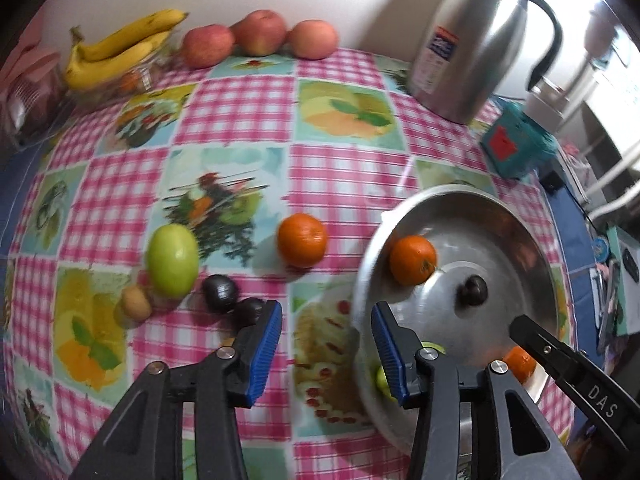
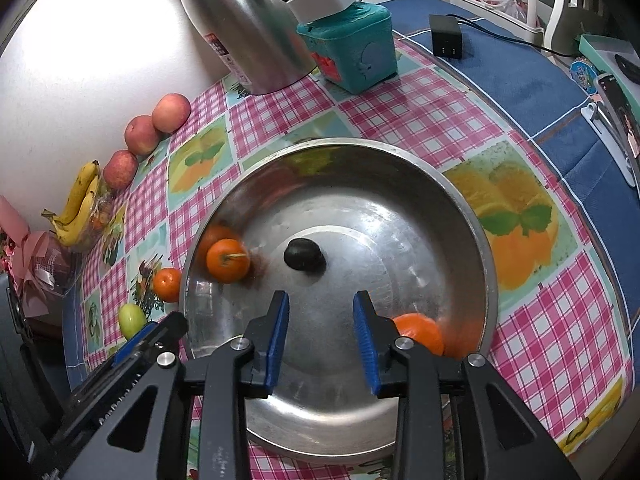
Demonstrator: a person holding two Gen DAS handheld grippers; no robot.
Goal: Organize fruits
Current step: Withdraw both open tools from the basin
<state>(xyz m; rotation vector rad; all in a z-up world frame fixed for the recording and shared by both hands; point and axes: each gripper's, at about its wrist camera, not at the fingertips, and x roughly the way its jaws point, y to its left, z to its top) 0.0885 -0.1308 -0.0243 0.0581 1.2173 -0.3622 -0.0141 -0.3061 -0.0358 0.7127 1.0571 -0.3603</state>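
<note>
The left gripper [image 1: 326, 338] hangs over the checked tabletop [image 1: 240, 96] at the left rim of the steel bowl [image 1: 532, 248], its blue pads spread with nothing between them. The right gripper [image 2: 321, 336] hovers over the near side of the bowl [image 2: 400, 184], pads also apart and empty.

Inside the bowl lie an orange [image 2: 228, 261] against the left wall, a small dark fruit [image 2: 304, 255] near the middle, and a second orange [image 2: 420, 332] at the near right, partly hidden behind the right gripper's finger. A greenish fruit [image 1: 382, 378] shows at the near edge of the bowl, mostly covered.

On the tabletop to the left of the bowl sit another orange [image 1: 303, 240], a green apple [image 1: 173, 261], a small tan fruit [image 1: 136, 303] and two dark fruits [image 1: 220, 293], the nearer one just beside the left gripper's finger. Along the far wall are bananas [image 1: 116, 50] and three red apples [image 1: 260, 32]; a steel kettle [image 1: 468, 40] stands far right.
</note>
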